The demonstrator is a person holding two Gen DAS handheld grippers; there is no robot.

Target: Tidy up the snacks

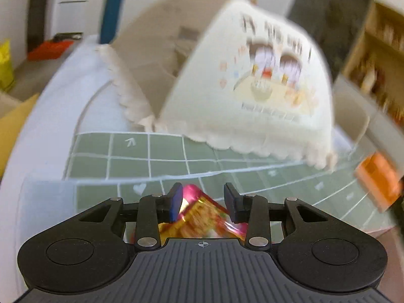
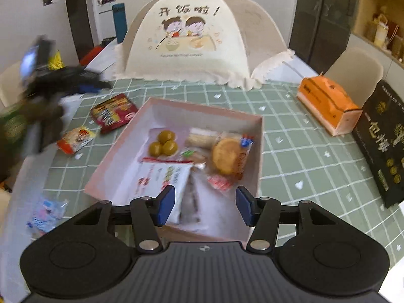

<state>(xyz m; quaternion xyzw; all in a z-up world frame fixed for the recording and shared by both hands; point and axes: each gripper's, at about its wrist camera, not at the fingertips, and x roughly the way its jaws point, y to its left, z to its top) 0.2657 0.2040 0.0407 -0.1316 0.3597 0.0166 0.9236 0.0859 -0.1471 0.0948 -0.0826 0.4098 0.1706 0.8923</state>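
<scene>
A pink open box (image 2: 252,120) sits mid-table and holds several snacks: green round sweets (image 2: 164,142), a round cake in wrap (image 2: 227,155), a white packet (image 2: 161,176). My right gripper (image 2: 205,205) is open and empty above the box's near edge. My left gripper (image 1: 203,202) is open, its fingers either side of a red and yellow snack packet (image 1: 202,214) that lies below them; the view is blurred. From the right wrist the left gripper (image 2: 96,85) shows blurred at far left, above a dark red packet (image 2: 113,112) and an orange-white packet (image 2: 75,139).
A cream mesh food cover (image 2: 192,40) stands behind the box. An orange tissue box (image 2: 325,101) and a black box (image 2: 383,139) lie at the right. A pale blue packet (image 2: 46,214) lies near the left front edge. Green checked tablecloth (image 2: 290,151) covers the table.
</scene>
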